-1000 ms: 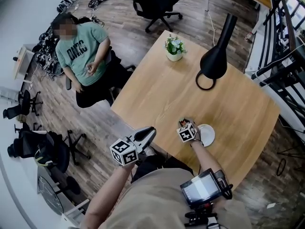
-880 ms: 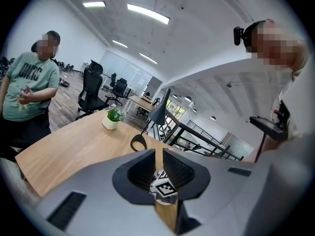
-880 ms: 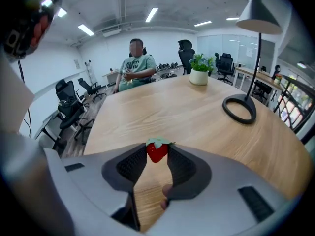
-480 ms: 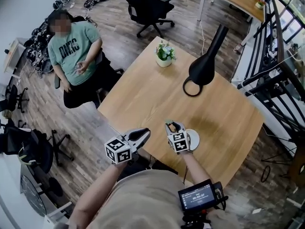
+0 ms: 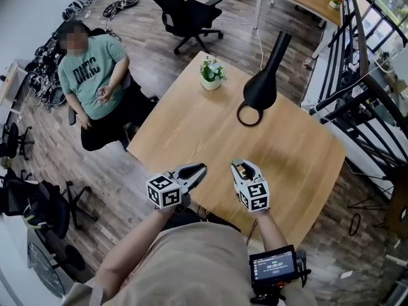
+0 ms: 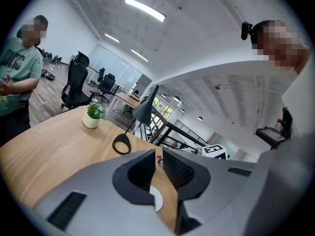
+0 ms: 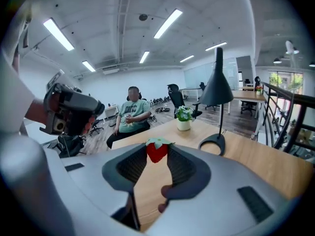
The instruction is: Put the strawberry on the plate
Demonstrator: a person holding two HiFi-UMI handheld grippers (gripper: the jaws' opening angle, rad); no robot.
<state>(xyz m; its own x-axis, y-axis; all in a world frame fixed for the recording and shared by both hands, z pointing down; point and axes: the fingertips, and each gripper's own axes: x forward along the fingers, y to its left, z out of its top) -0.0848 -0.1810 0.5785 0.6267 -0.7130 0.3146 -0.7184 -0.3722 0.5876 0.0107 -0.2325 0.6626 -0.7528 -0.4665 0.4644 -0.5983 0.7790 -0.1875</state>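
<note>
A red strawberry with a green cap is pinched between the pads of my right gripper, which hovers over the near part of the wooden table. In the head view this gripper's marker cube covers the spot where the plate lay. In the left gripper view a sliver of the white plate shows on the table through the jaw gap, with the strawberry beyond it. My left gripper hangs at the table's near edge, jaws almost together, nothing between them.
A black desk lamp with a ring base stands at the table's far side, with a small potted plant left of it. A seated person in a green shirt is off the table's left. An office chair stands behind.
The right gripper, still holding the strawberry, has shifted so that it now hides the plate in the head view. The left gripper has barely moved. The head camera has drifted.
</note>
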